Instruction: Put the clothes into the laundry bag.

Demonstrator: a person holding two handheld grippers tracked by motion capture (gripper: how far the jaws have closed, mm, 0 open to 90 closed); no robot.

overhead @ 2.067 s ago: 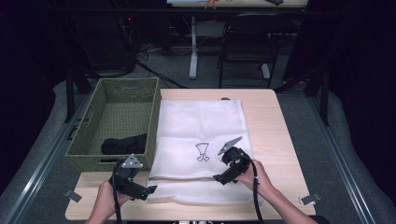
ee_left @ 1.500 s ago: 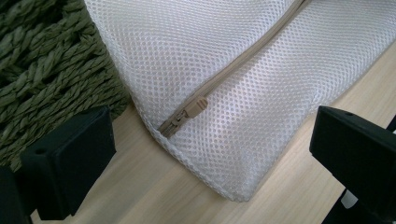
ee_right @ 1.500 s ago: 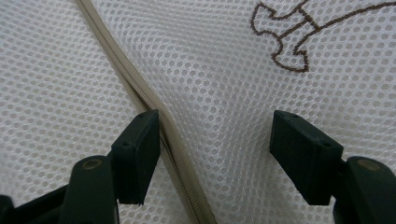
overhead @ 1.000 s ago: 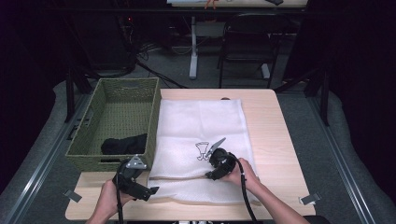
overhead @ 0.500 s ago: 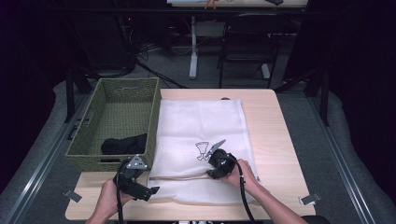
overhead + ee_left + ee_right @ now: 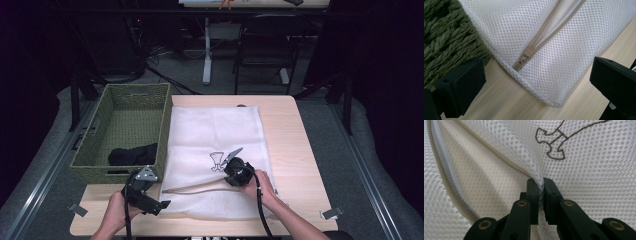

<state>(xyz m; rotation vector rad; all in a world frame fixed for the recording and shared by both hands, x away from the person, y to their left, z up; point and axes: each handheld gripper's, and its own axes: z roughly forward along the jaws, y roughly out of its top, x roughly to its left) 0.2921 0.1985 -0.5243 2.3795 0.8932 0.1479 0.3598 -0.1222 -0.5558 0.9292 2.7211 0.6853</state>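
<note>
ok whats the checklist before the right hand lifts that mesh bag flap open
1. Right gripper closed on the mesh bag: ok, its jaws have just been closing and a fold of mesh is pinched between them.
2. Pinch sits at the zip opening's upper edge: ok.
3. Left gripper ready to hold the bag corner: not ok, open, corner between its fingers but not gripped.
4. Zipper pull at the corner end: ok.
5. Opening unzipped: ok beside the pinch, full length cannot tell.
6. Black garment waiting in the basket: ok.

dark room, grey floor (image 6: 320,120), black chair (image 6: 262,45) behind table (image 6: 295,150)
</note>
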